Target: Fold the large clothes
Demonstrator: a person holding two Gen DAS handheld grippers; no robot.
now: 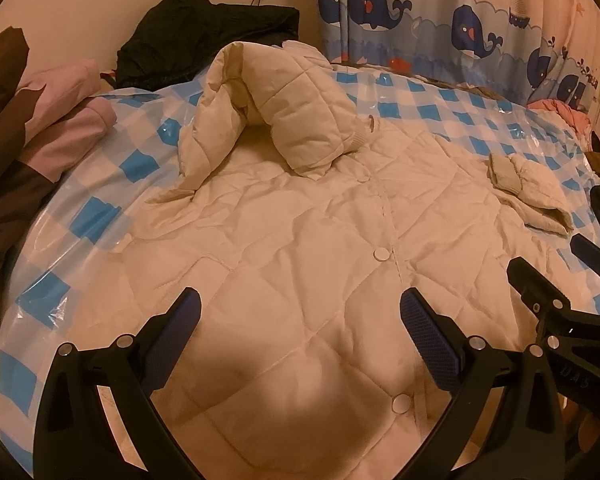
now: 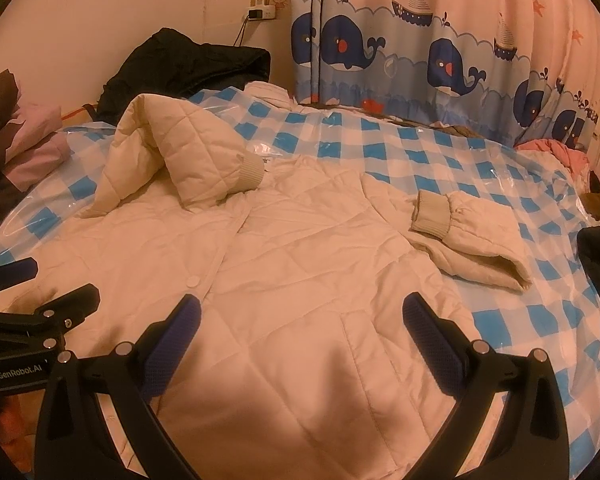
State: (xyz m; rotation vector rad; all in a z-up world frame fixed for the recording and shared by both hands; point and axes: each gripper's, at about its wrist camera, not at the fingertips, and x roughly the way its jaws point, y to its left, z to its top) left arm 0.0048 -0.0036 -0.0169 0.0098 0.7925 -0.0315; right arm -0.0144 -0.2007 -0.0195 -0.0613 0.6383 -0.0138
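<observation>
A cream quilted jacket [image 1: 300, 232] [image 2: 292, 264] lies front up on a bed with a blue-and-white checked cover [image 1: 100, 216] [image 2: 480, 168]. Its left sleeve [image 1: 300, 120] [image 2: 188, 152] arches up and folds over the chest. The right sleeve [image 1: 532, 188] [image 2: 472, 232] lies bent at the jacket's right side. My left gripper [image 1: 300, 312] hovers open over the lower front near the snap buttons, holding nothing. My right gripper [image 2: 300, 316] is open over the jacket's lower right panel. Each gripper shows at the edge of the other's view, the right gripper [image 1: 556, 280] and the left gripper [image 2: 52, 300].
A black garment [image 1: 204, 36] [image 2: 188, 68] is heaped at the bed's far left by the wall. Pink and brown clothes [image 1: 52, 120] [image 2: 24, 148] pile at the left edge. A whale-print curtain [image 1: 460, 20] [image 2: 420, 48] hangs behind. More clothes [image 1: 568, 116] [image 2: 556, 152] lie at far right.
</observation>
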